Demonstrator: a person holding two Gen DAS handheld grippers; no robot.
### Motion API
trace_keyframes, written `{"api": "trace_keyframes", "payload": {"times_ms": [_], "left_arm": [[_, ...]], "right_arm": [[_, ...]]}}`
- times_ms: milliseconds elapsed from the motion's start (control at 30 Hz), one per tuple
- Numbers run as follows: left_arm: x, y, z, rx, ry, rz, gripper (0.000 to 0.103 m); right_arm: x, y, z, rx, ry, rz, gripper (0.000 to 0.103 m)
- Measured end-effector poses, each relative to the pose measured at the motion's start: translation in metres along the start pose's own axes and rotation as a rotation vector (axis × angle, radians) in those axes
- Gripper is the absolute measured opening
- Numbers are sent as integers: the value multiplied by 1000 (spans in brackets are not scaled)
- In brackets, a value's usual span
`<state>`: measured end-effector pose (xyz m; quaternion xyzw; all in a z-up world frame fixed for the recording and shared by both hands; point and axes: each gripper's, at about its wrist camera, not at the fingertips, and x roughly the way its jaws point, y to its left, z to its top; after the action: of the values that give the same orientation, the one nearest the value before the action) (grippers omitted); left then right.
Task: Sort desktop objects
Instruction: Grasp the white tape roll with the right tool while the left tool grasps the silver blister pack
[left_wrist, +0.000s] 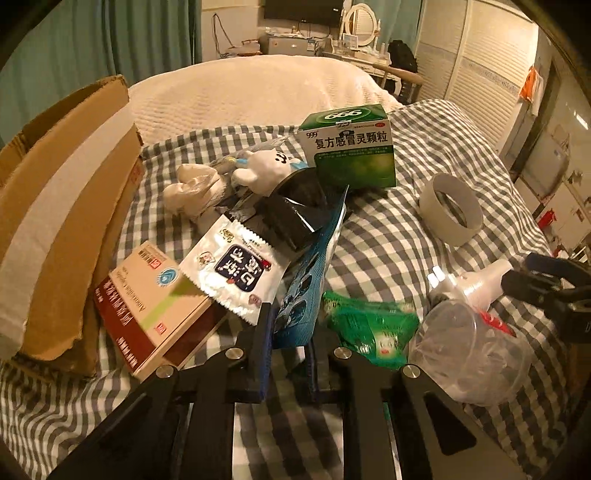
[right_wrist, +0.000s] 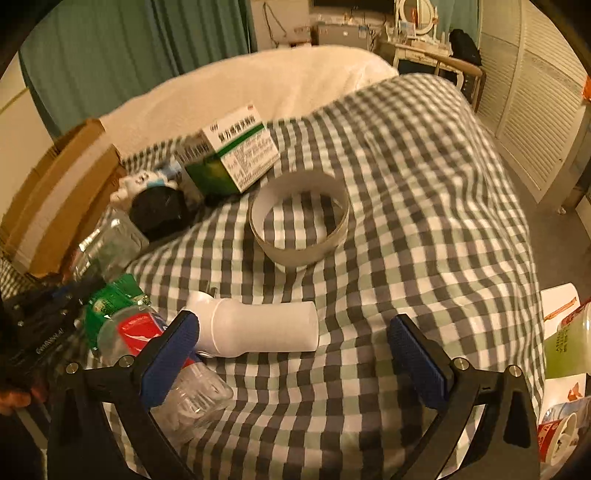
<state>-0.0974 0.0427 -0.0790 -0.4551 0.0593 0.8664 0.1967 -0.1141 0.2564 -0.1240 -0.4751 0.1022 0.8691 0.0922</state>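
My left gripper (left_wrist: 290, 354) is shut on a thin blue blister pack (left_wrist: 308, 280), held edge-up above the checked cloth. Around it lie a white sachet (left_wrist: 236, 267), a brown-and-cream medicine box (left_wrist: 159, 306), a green packet (left_wrist: 373, 325), a clear plastic bottle (left_wrist: 476, 354), a black tape roll (left_wrist: 295, 206), a white bear toy (left_wrist: 264, 168) and a green medicine box (left_wrist: 351, 147). My right gripper (right_wrist: 295, 354) is open, its jaws either side of a white plug-in device (right_wrist: 258, 328). It also shows in the left wrist view (left_wrist: 546, 291). A white tape ring (right_wrist: 299, 221) lies beyond.
An open cardboard box (left_wrist: 62, 221) stands at the left edge of the cloth. A crumpled white tissue (left_wrist: 192, 190) lies by the bear toy. Cups and packets (right_wrist: 565, 339) sit off the right side. The checked cloth (right_wrist: 424, 229) drops away at the right.
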Motion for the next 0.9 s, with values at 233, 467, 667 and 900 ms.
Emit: {"api": "trace_keyframes", "payload": {"times_ms": [233, 467, 667, 900], "left_arm": [[-7, -2, 7, 7, -34, -15, 14], [0, -6, 25, 7, -38, -51, 14], [15, -6, 28, -11, -31, -85, 14], [-1, -4, 26, -20, -110, -91, 12]], "right_arm": [[8, 3, 23, -4, -29, -38, 103], [48, 6, 52, -23, 20, -70, 103], [62, 5, 61, -5, 23, -72, 100], [55, 7, 53, -5, -22, -82, 80]]}}
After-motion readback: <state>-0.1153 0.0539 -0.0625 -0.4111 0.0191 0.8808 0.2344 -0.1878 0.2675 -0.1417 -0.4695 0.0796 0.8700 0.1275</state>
